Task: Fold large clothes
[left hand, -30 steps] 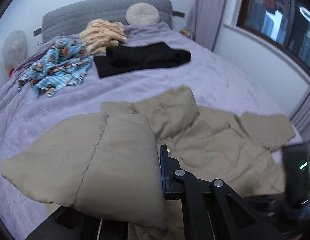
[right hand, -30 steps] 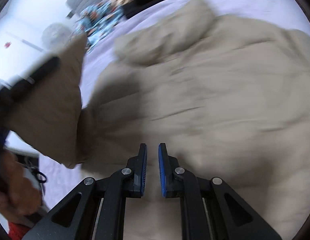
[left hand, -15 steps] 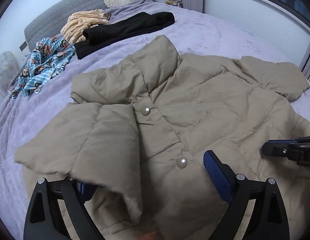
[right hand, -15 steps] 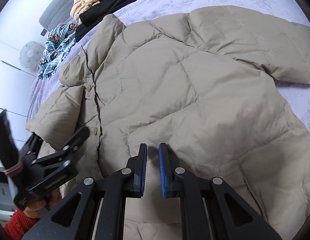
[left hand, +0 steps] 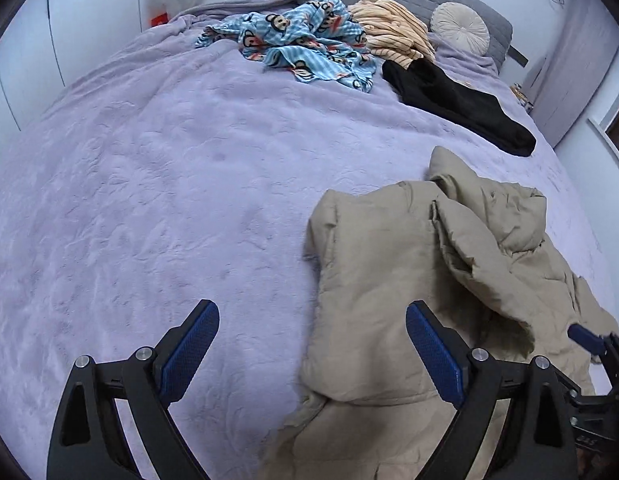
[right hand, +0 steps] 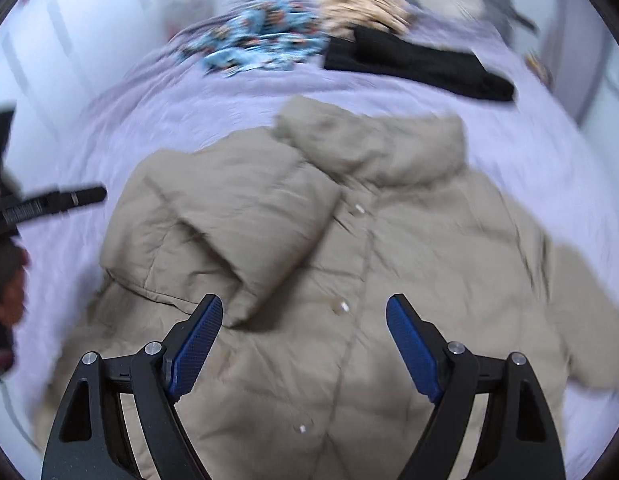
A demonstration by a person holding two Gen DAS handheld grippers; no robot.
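I find both sets of tongs spread wide and holding nothing. The left tongs (left hand: pixel 311 346) hang over the near edge of the bed (left hand: pixel 149 200), one finger above bare purple cover, the other above the jacket. The right tongs (right hand: pixel 303 344) hang over the jacket's front, near its row of snaps.

The tan puffer jacket (right hand: pixel 389 280) lies front-up on the near side of the bed, collar toward the headboard. One sleeve (right hand: pixel 237 224) is laid in across the chest; the other sleeve (right hand: pixel 581 304) lies spread out to the side. The right wrist view is blurred, so I cannot read finer detail there.

My judgement on handling: the jacket is bulky but light, soft and springy, with a smooth shell that may slip between the pads. Folds will likely puff back open unless pressed down. I would take hold at a quilted seam, the cuff or the hem edge, pinching deep enough to catch both shell and filling.

Other garments lie well apart near the headboard: a blue printed piece (left hand: pixel 309 48), a striped yellow one (left hand: pixel 393 32) and a black one (left hand: pixel 457 104).
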